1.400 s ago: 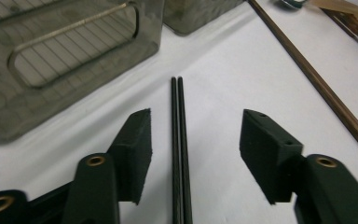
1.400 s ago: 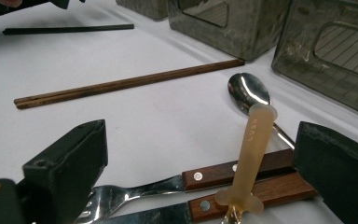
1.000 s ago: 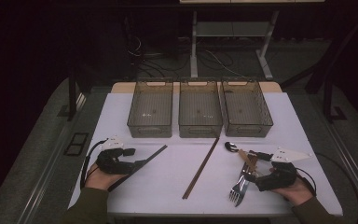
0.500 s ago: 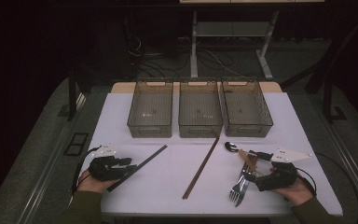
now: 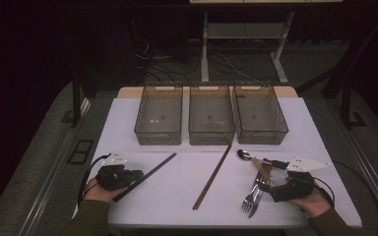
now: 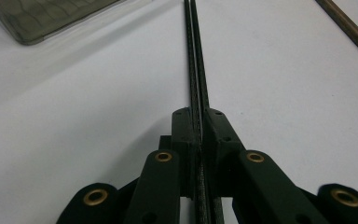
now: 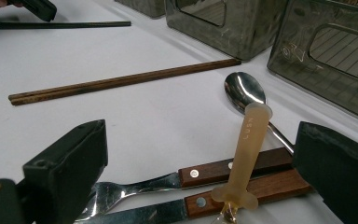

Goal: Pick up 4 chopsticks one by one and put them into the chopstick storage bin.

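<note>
The left tongs (image 5: 137, 173) are sliding back toward six o'clock along the black chopsticks (image 5: 150, 173), now closing on them near their low end, the grey plate (image 5: 115, 158) tipping upward.

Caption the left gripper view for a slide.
Left tongs shut on black chopsticks lying on the white table, bin corner beyond.

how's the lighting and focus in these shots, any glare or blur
High view: the white table is lit, its surroundings nearly black. Left gripper view: the left tongs on the black chopsticks are sharp, with a soft shadow beside them. Right gripper view: glare on the spoon, near jaws blurred.
</note>
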A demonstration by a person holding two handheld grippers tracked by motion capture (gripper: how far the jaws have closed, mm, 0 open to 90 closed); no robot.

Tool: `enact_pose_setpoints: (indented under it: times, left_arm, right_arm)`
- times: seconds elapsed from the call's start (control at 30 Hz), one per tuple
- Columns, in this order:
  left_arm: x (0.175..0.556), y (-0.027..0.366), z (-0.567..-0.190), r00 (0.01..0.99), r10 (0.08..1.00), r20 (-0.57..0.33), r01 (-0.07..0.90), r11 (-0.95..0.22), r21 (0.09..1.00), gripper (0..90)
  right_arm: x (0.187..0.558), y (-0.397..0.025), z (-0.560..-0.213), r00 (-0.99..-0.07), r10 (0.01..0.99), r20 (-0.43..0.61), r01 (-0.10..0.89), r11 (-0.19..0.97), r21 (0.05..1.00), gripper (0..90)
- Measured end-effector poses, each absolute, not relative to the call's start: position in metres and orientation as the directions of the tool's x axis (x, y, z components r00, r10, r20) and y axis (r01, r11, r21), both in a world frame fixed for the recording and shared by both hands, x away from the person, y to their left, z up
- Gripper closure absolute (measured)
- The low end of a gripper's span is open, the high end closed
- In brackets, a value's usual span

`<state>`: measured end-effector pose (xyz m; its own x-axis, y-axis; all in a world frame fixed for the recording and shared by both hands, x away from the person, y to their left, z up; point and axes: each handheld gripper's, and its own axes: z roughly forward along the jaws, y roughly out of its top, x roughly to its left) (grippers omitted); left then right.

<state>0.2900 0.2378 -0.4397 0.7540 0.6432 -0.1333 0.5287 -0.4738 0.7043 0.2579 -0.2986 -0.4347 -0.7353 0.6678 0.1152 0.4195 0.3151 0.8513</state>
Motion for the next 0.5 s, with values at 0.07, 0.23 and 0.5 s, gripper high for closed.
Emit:
enact_pose_setpoints:
  times: [0.07,0.23,0.5]
  left_arm:
    - [0.2899,0.2374,-0.44,0.753,0.644,-0.137,0.532,-0.473,0.703,82.5]
    - [0.29,0.2361,-0.4411,0.752,0.645,-0.133,0.533,-0.478,0.698,82.4]
    - [0.2903,0.2349,-0.4429,0.752,0.652,-0.099,0.53,-0.508,0.679,82.4]
  right_arm:
    - [0.2581,-0.2988,-0.4347,-0.735,0.668,0.115,0.419,0.315,0.852,3.6]
    - [0.2582,-0.2989,-0.4347,-0.735,0.668,0.114,0.419,0.316,0.851,3.6]
    - [0.2582,-0.299,-0.4345,-0.735,0.669,0.113,0.417,0.314,0.853,3.6]
